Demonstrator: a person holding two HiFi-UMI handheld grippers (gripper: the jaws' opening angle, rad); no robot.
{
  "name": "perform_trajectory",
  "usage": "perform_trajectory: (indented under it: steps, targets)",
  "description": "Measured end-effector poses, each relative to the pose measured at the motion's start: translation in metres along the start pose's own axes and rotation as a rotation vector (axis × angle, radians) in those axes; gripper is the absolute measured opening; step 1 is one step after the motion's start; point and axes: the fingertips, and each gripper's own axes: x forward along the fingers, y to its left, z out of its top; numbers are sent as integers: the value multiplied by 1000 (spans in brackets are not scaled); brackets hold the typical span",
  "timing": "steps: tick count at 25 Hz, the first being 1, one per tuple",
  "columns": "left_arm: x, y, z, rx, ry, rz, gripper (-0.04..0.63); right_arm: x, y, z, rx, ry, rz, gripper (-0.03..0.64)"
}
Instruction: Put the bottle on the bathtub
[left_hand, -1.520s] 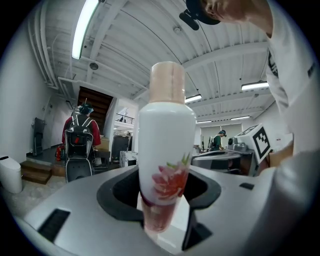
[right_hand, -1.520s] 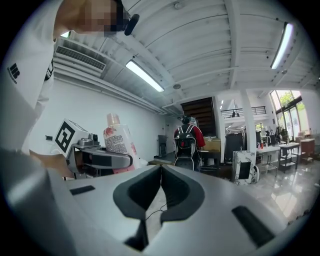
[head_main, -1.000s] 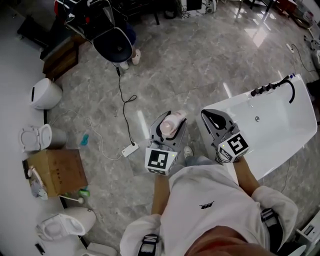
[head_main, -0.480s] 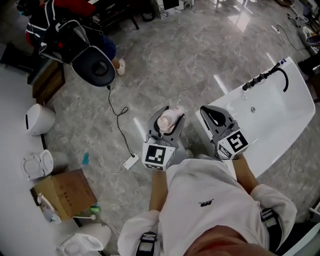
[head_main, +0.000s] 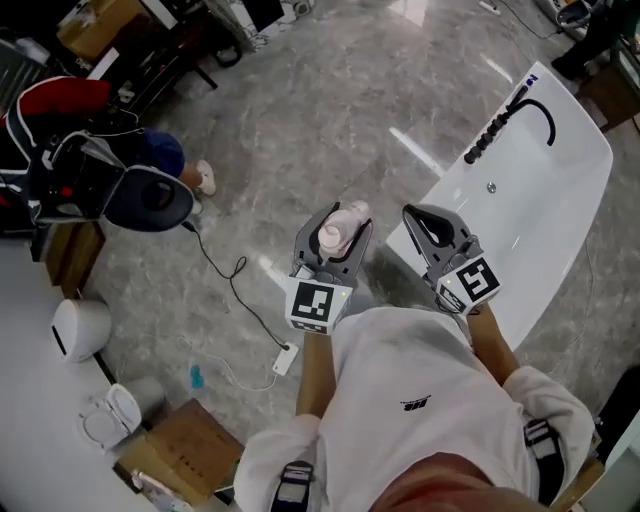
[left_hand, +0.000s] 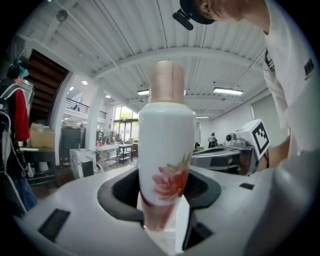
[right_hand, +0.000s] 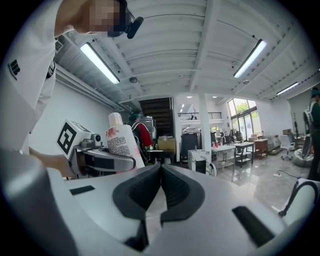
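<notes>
- White bottle (left_hand: 166, 150), cap pointing forward, stays clamped in the left claw (head_main: 336, 240).
- Right claw (head_main: 432, 228) is closed and empty.
- The bathtub (head_main: 545, 190) has swung nearer as the person turned. Its rim is probably reachable soon, but the bottle is not yet over it.

Head view counts:
- bottle (head_main: 347, 218) ×1, centre of frame
- grippers ×2: left gripper (head_main: 333, 240) and right gripper (head_main: 420, 222), side by side mid-frame
- bathtub (head_main: 560, 190) ×1, right side, with 1 black faucet (head_main: 495, 130) at its upper edge
- white toilet fixtures ×2, lower left: upper fixture (head_main: 80, 328) and lower fixture (head_main: 108, 418)
- cardboard boxes ×2: lower box (head_main: 185, 455) at bottom left, upper box (head_main: 95, 18) in the top left corner
- white power strip (head_main: 286, 358) ×1, on a cable left of centre
- small blue item (head_main: 197, 377) ×1, too small to identify
</notes>
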Motion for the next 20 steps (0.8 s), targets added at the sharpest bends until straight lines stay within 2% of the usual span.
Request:
perform_trajectory:
  steps: [4, 8, 11, 15, 20]
  targets:
    - [47, 29, 1, 28, 9, -132, 224, 31, -35, -3, 17, 16, -122, -5]
    - [85, 41, 1, 43, 12, -288, 224, 44, -64, -11, 44, 36, -273, -5]
    - [114, 47, 4, 44, 17, -377, 224, 51, -86, -11, 58, 48, -357, -5]
    - [151, 46, 3, 53, 25, -497, 224, 50, -113, -15, 71, 70, -479, -5]
    - [185, 24, -10, 71, 43, -636, 224, 25, -136, -32, 101, 87, -634, -5]
